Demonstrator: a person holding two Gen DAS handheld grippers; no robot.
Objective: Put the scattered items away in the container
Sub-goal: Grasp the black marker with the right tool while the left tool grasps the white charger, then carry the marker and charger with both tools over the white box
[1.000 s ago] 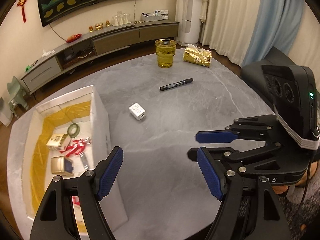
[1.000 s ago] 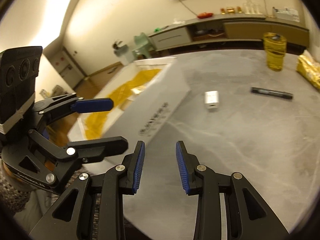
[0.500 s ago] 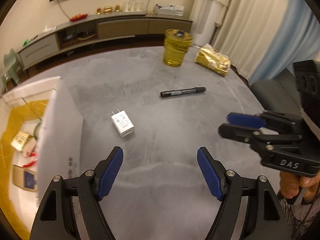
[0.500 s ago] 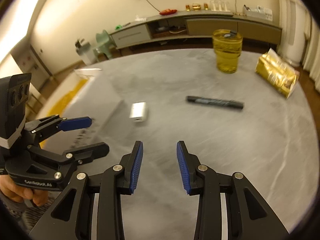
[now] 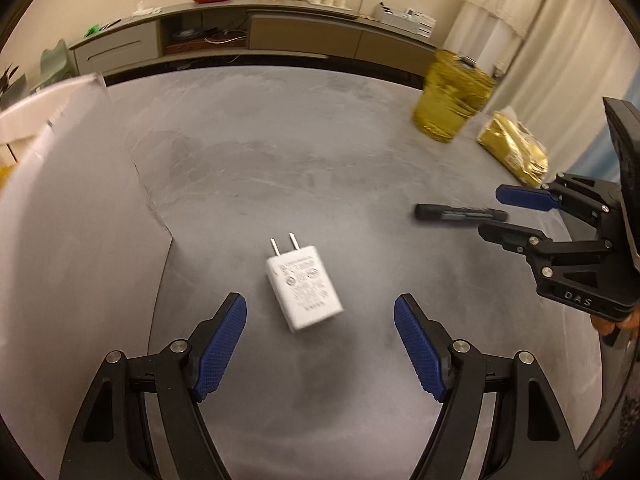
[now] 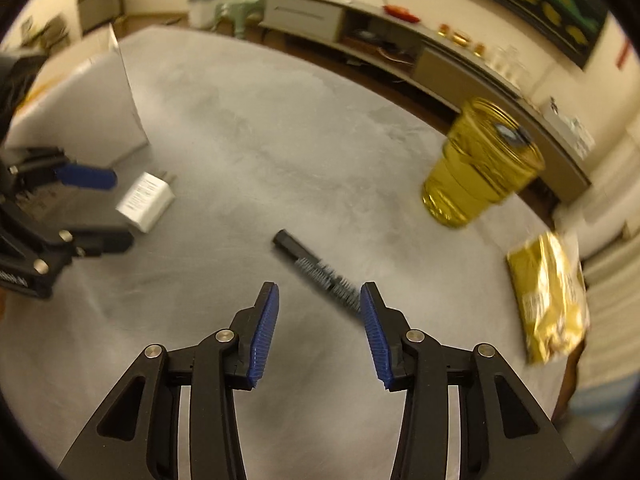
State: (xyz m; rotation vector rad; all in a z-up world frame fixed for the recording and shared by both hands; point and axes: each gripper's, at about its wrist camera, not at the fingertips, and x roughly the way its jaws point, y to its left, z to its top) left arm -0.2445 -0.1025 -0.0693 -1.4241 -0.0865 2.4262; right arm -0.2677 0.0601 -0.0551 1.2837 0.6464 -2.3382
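Centrally, a white USB wall charger point(image 5: 303, 289) lies flat on the grey stone-look surface point(image 5: 280, 168), its two metal prongs pointing away from the camera. The left gripper point(image 5: 320, 344) hovers right over it with its blue-padded jaws spread wide, one on each side of the charger, touching nothing. To the left stands the white container point(image 5: 60, 200), a cardboard box whose near wall is blurred; its inside is barely visible here.

Further right lies a black marker pen point(image 6: 320, 276), slanted across the surface. The right gripper point(image 6: 320, 332) is released, its jaws parted, and the marker's near end sits between the fingertips in the right wrist view; whether they touch it cannot be told through the blur.

Beyond the marker stands a yellow ribbed tumbler point(image 6: 478, 172), upright, and beside it a crinkled gold foil packet point(image 6: 548, 300) near the surface's edge. A long low cabinet point(image 5: 280, 36) runs along the far wall.
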